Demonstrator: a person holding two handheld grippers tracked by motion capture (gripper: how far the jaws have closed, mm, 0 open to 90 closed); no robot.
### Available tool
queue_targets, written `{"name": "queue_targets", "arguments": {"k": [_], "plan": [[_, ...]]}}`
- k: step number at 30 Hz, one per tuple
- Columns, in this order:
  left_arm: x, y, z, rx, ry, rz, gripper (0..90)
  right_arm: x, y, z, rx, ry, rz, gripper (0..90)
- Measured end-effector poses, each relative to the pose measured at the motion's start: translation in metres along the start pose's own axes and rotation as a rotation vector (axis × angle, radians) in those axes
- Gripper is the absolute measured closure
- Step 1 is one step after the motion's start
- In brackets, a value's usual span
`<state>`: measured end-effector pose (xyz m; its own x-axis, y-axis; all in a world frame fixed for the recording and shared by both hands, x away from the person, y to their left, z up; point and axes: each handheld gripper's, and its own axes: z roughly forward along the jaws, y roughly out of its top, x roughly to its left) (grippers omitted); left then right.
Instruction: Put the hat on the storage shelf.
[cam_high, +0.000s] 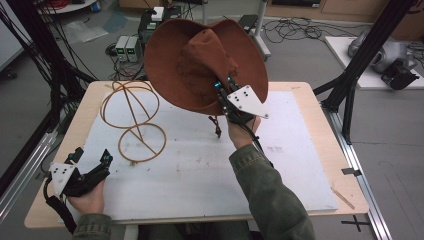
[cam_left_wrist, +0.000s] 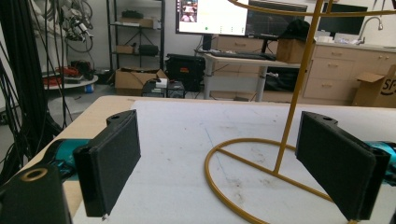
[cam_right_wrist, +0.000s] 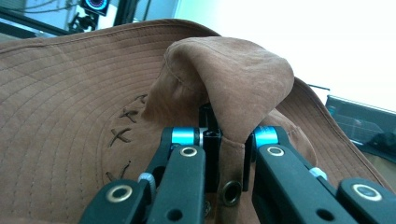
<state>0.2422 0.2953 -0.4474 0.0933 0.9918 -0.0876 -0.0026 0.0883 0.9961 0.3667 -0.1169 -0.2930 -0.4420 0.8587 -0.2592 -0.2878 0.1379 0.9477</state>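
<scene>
Jaws of your right gripper (cam_high: 225, 82) are clamped tight on a fold of the brown hat's (cam_high: 185, 60) crown, and in the right gripper view the 2 black jaws pinch that suede fold (cam_right_wrist: 233, 93) just above a metal eyelet (cam_right_wrist: 230, 192). You hold the hat up in the air over the far middle of the table (cam_high: 310, 150), crown toward you and the wide brim tilted up behind it, with a short cord (cam_high: 217, 127) dangling below. Your left gripper (cam_high: 92, 156) rests low at the near left corner of the table, its 2 jaws standing well apart with nothing between them. Beyond those jaws stands the yellow wire hat stand (cam_high: 134, 120), its round base ring (cam_left_wrist: 233, 177) flat on the white mat (cam_high: 200, 175), to the left of the lifted hat and apart from it.
</scene>
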Motion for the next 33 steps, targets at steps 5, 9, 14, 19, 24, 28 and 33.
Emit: {"name": "queue_targets", "arguments": {"k": [5, 9, 14, 19, 24, 28, 33], "plan": [[0.000, 0.000, 0.000, 0.000, -0.003, -0.004, 14.3, 0.014, 0.005, 0.007, -0.026, 0.023, 0.031, 87.2], [0.001, 0.000, -0.002, -0.003, 0.002, -0.011, 14.3, 0.028, 0.008, 0.013, -0.036, 0.058, 0.067, 87.2], [0.002, 0.000, -0.002, -0.005, 0.000, -0.015, 14.4, 0.038, 0.009, 0.018, -0.042, 0.075, 0.075, 87.2], [0.003, 0.000, -0.003, -0.008, 0.005, -0.020, 14.4, 0.049, 0.012, 0.025, -0.051, 0.103, 0.101, 87.2], [0.004, 0.000, -0.004, -0.005, 0.003, -0.023, 14.4, 0.060, 0.017, 0.031, -0.062, 0.127, 0.107, 87.2], [0.004, 0.000, -0.005, -0.007, 0.002, -0.027, 14.4, 0.073, 0.021, 0.034, -0.072, 0.156, 0.123, 87.1], [0.005, 0.000, -0.004, -0.007, -0.005, -0.035, 14.6, 0.090, 0.027, 0.039, -0.087, 0.193, 0.140, 87.1]]}}
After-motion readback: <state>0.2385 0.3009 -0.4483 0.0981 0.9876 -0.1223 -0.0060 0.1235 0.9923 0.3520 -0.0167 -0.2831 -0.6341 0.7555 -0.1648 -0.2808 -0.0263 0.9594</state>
